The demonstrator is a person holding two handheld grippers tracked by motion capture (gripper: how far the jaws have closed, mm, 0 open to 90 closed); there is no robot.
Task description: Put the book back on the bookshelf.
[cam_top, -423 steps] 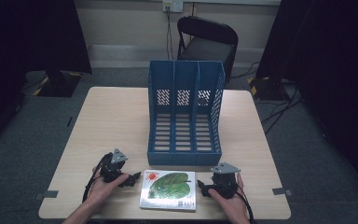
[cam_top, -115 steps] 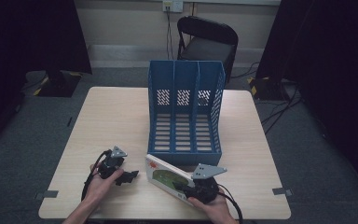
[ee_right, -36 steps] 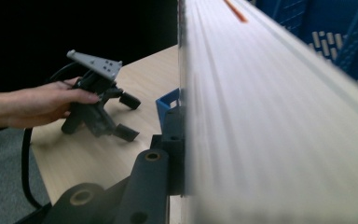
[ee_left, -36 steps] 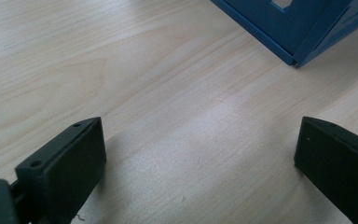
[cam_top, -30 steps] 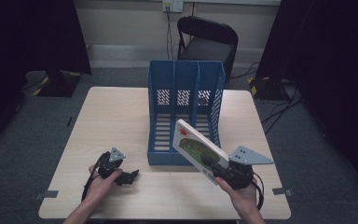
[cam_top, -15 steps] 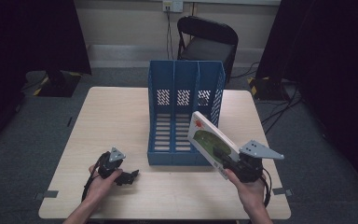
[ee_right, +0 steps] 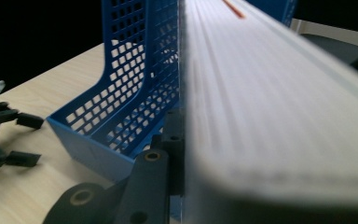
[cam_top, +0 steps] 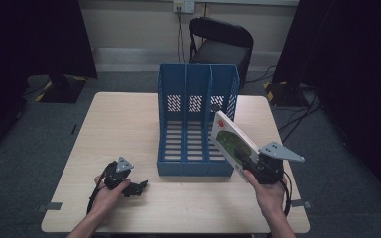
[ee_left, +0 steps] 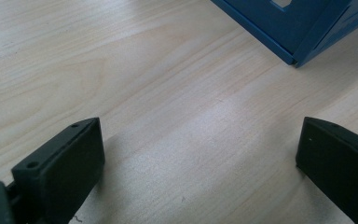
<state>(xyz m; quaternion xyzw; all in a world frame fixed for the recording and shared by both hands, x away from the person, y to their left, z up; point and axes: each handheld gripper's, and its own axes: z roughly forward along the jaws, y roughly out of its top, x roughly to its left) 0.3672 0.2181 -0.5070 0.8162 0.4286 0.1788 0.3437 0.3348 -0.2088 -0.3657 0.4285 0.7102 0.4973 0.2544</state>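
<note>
Near the table's (cam_top: 129,114) right edge, the right gripper (cam_top: 250,163) is clamped on a book (cam_top: 230,141) w/ a green cover, lifted off the wood and tilted, its far end up and leaning toward the blue three-slot file rack (cam_top: 196,124) at table centre. The book sits just beside the rack's right front corner, over the right-hand slot's open front. Key relation: the book's long axis runs from the gripper up and away toward the rack, roughly in line w/ the slot dividers, so the rack lies ahead and slightly left of the right hand; judging by this, the next move needs the book stood on edge and slid into the right slot. The right gripper view shows one jaw pressed flat against the book. The left gripper (cam_top: 129,186) rests by the near left edge, jaws wide apart, empty.
</note>
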